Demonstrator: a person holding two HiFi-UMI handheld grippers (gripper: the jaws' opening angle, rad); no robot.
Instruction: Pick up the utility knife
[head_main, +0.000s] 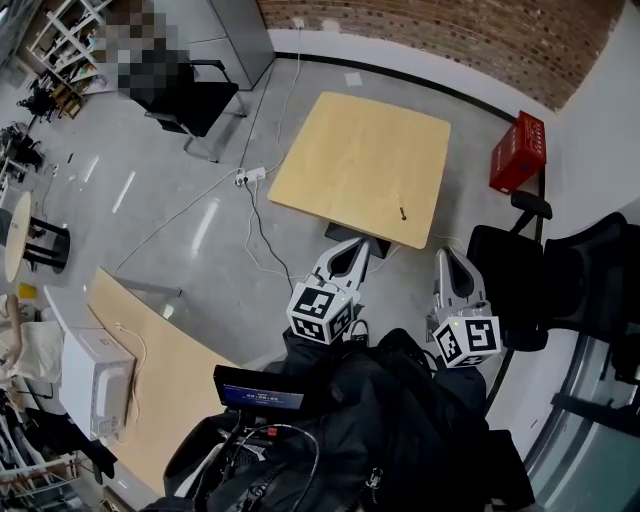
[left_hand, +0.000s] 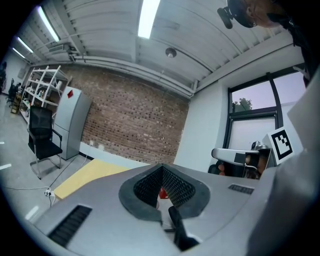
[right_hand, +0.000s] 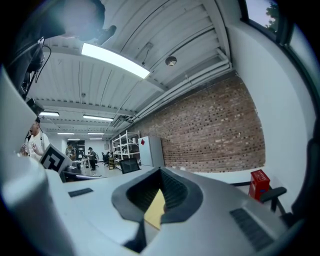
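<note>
The utility knife (head_main: 402, 213) is a small dark object lying near the front edge of the light wooden table (head_main: 350, 150). Both grippers hang in the air in front of the table, short of it and apart from the knife. My left gripper (head_main: 358, 244) points at the table's front edge, jaws together with nothing between them. My right gripper (head_main: 446, 256) sits to the knife's lower right, also shut and empty. In the left gripper view the jaws (left_hand: 162, 169) meet at their tips, with the table (left_hand: 85, 175) beyond. The right gripper (right_hand: 161, 172) looks the same there.
A red crate (head_main: 518, 152) stands on the floor right of the table. Black office chairs (head_main: 520, 280) crowd the right side and another chair (head_main: 190, 100) stands back left. A power strip with cables (head_main: 250, 176) lies on the floor. A wooden counter (head_main: 160, 370) is at lower left.
</note>
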